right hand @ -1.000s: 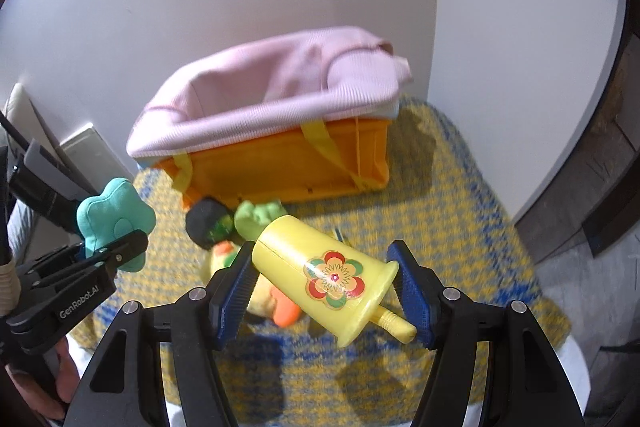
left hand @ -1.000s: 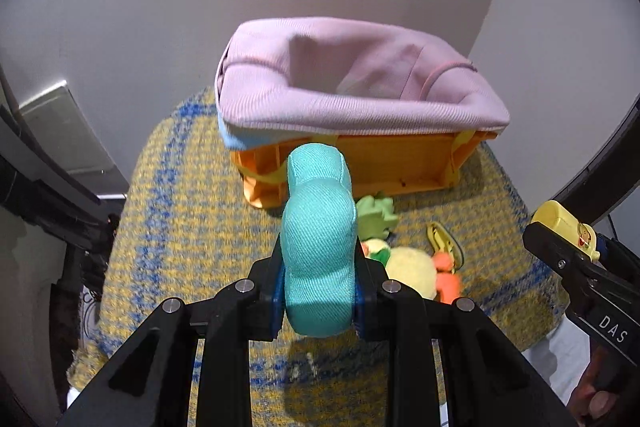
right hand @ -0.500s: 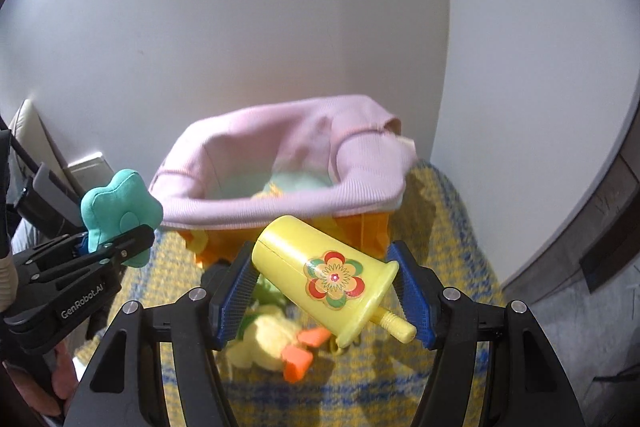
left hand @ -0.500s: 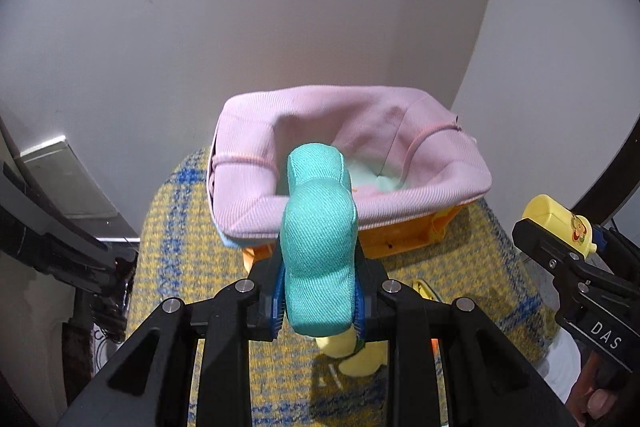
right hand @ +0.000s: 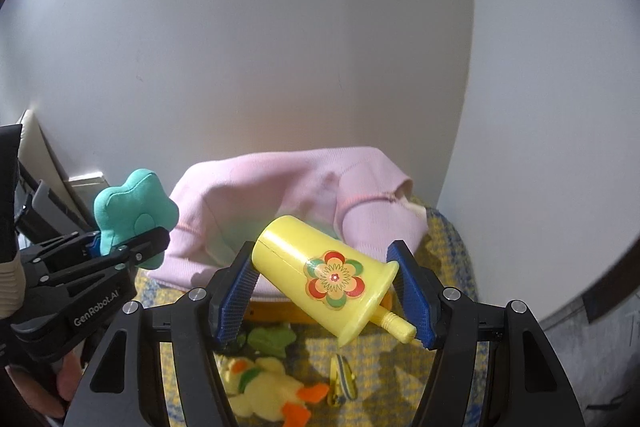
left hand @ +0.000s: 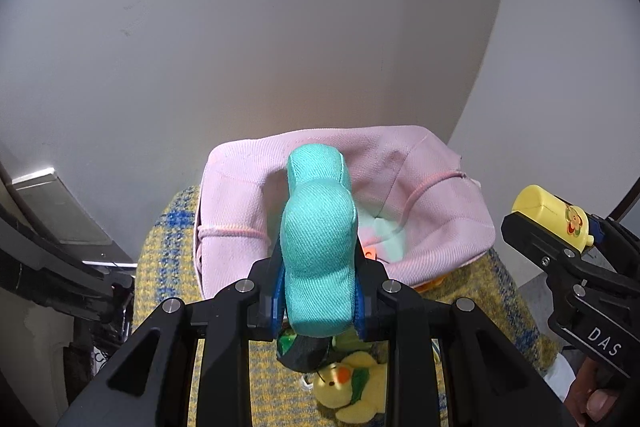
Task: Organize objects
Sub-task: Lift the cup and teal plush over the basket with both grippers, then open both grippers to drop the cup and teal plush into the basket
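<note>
The teal plush flower (left hand: 318,247) looks light and soft: a stuffed fabric cushion that gives under pressure, so it is best taken across its flat faces, where the pads can sink in without slipping. That is how the left gripper (left hand: 319,301) has it, jaws drawn in narrow and pinching the lower lobe between the blue pads, with most of the flower standing up and beyond the fingertips. It hangs in front of the near rim of the pink fabric-lined basket (left hand: 440,211), above the yellow-and-blue woven cloth (left hand: 168,267).

The yellow plastic cup-shaped toy (right hand: 328,273), printed with a flower, reads as stiff, hollow, light and smooth, probably slippery on its curved wall. The right gripper (right hand: 326,293) holds it crosswise at a middling spread, one pad against the closed round end on the left, the other at the flared rim and threaded stub on the right. It tilts down to the right, just before the basket's near edge.

A yellow plush duck (right hand: 268,397) lies on the cloth below.
</note>
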The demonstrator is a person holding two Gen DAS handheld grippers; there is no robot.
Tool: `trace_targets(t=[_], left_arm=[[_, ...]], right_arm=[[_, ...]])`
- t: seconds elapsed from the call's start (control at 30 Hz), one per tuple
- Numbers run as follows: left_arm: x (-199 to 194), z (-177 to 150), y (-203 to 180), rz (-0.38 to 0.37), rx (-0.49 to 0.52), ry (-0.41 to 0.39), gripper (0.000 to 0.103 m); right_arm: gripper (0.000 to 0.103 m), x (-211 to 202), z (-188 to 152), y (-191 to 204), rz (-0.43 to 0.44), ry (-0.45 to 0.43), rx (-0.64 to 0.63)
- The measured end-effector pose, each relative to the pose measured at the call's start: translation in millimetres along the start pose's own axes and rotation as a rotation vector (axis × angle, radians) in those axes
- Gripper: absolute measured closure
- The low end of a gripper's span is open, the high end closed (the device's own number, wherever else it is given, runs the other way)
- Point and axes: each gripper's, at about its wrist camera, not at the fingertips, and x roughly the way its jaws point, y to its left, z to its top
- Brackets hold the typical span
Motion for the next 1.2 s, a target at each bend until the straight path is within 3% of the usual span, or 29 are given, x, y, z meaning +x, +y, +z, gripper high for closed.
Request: trace_targets(t=[0.6,0.63,0.7,0.77,0.8,0.87,1.2], left_arm=[[48,20,12,-0.02,-0.005,0.033,0.076],[49,20,12,-0.015,-0.004,0.032,0.075],[50,19,13,-0.002,-0.005,0.028,0.059],[47,18,14,0.019,-0.01,0.011,0.033],[46,18,14,0.025,-0.011,0.004,0.032],[42,17,14,0.031,-0.011,0.001,0.03],[14,7,9,0.04,-0.017,-0.017,0.028]], right_arm=[[0.037,63,30,7,0.035,0.045,-0.009],[0.037,65,30,6,0.036,0.047,-0.009],[0.037,67,31,7,0.033,0.047,-0.011],[0.032,67,31,8,0.016,0.048,-0.014],[0.025,66,31,8,0.01,0.044,-0.011],[0.019,63,30,5,-0.003,0.032,-0.007],[0.018,36,22,-7,-0.014,0.015,0.015]])
